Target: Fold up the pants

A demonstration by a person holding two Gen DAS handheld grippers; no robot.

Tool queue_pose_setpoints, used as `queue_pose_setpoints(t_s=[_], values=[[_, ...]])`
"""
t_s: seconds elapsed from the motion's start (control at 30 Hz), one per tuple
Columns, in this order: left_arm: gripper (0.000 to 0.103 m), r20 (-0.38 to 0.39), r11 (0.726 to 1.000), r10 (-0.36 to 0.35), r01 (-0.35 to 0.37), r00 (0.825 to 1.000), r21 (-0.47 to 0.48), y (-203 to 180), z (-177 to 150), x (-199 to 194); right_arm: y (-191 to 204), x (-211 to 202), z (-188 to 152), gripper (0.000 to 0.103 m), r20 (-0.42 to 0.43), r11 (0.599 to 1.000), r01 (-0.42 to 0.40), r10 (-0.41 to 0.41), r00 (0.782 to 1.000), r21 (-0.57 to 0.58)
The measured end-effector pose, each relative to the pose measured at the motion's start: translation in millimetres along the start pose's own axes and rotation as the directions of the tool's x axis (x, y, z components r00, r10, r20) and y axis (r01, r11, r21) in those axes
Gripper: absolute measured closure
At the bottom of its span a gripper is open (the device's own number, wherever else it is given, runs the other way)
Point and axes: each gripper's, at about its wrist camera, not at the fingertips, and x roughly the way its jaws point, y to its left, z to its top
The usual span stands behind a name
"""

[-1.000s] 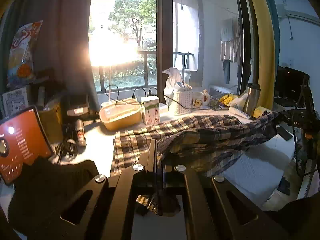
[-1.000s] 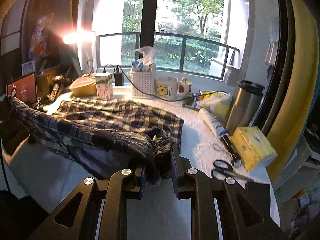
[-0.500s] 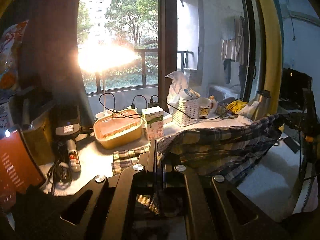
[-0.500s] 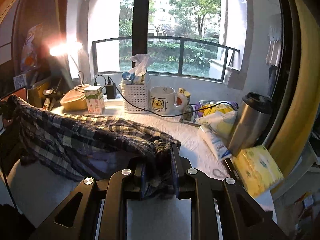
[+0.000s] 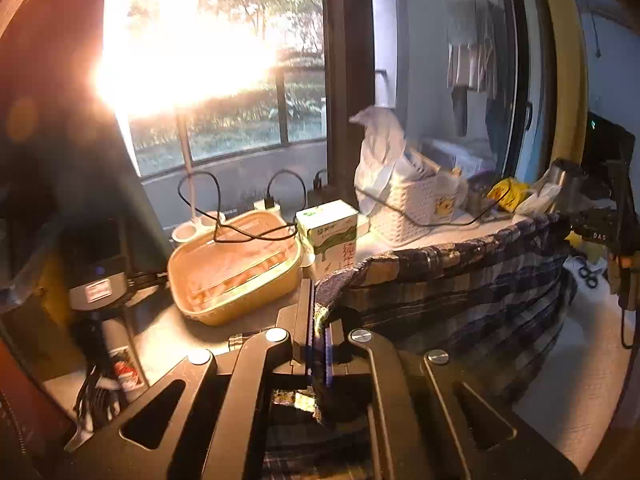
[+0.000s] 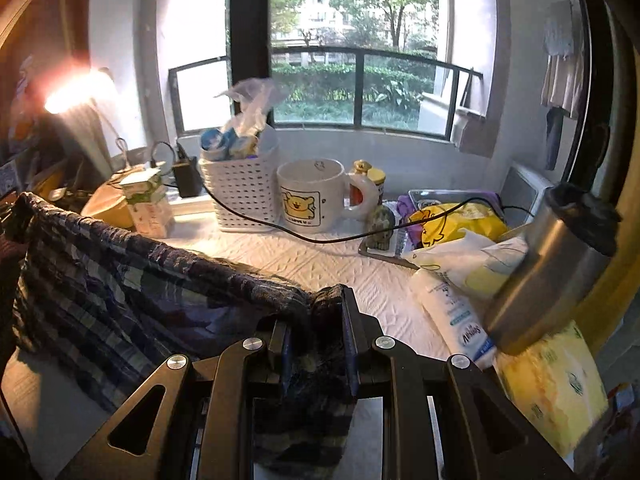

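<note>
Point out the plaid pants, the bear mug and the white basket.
plaid pants (image 6: 120,280): right wrist view, hanging cloth.
bear mug (image 6: 308,196): right wrist view, front wall by the bear.
white basket (image 6: 240,192): right wrist view, perforated front wall.

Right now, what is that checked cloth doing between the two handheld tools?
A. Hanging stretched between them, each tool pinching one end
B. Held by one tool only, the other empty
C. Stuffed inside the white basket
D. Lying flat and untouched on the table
A: the left gripper clamps one end of the plaid pants and the right gripper clamps a bunched end, with the cloth hanging between them above the table.
</note>
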Motion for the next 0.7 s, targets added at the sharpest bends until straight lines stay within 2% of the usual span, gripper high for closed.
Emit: queue_pose_setpoints(t_s=[0.23, 0.37, 0.43, 0.47, 0.5, 0.57, 0.63, 0.7], values=[[0.100, -0.109, 0.999, -0.040, 0.036, 0.993, -0.040, 21.6, -3.5, 56.9, -4.7, 44.9, 10.0, 0.082, -0.062, 1.000, 0.008, -0.008, 0.998, -0.006], [0.098, -0.184, 1.000, -0.028, 0.025, 0.983, -0.018, 25.5, -9.8, 85.1, -5.8, 65.5, 14.6, 0.082, -0.097, 1.000, 0.022, -0.023, 0.995, -0.014], [0.094, -0.199, 1.000, -0.008, 0.006, 0.980, -0.012, 26.8, -12.9, 91.5, -6.9, 73.4, 16.3, 0.082, -0.111, 1.000, 0.025, -0.026, 0.994, -0.016], [0.086, -0.207, 1.000, -0.002, -0.002, 0.978, -0.019, 29.5, -14.3, 94.3, -7.5, 78.1, 17.5, 0.082, -0.114, 0.999, 0.031, -0.032, 0.993, -0.015], [0.069, -0.212, 1.000, 0.008, -0.014, 0.977, -0.026, 32.9, -15.5, 96.3, -8.2, 82.1, 18.6, 0.082, -0.116, 0.999, 0.040, -0.041, 0.992, -0.012], [0.058, -0.207, 0.998, 0.037, -0.045, 0.978, -0.037, 39.9, -17.9, 94.5, -10.2, 88.0, 20.0, 0.080, -0.123, 0.999, 0.050, -0.049, 0.991, 0.003], [0.052, -0.205, 0.997, 0.047, -0.058, 0.978, -0.046, 45.7, -19.2, 92.4, -12.2, 93.7, 21.3, 0.074, -0.133, 0.998, 0.054, -0.051, 0.990, 0.013], [0.043, -0.209, 0.996, 0.069, -0.079, 0.976, -0.042, 48.1, -22.1, 86.8, -14.3, 95.9, 23.0, 0.062, -0.136, 0.998, 0.067, -0.063, 0.989, 0.022]])
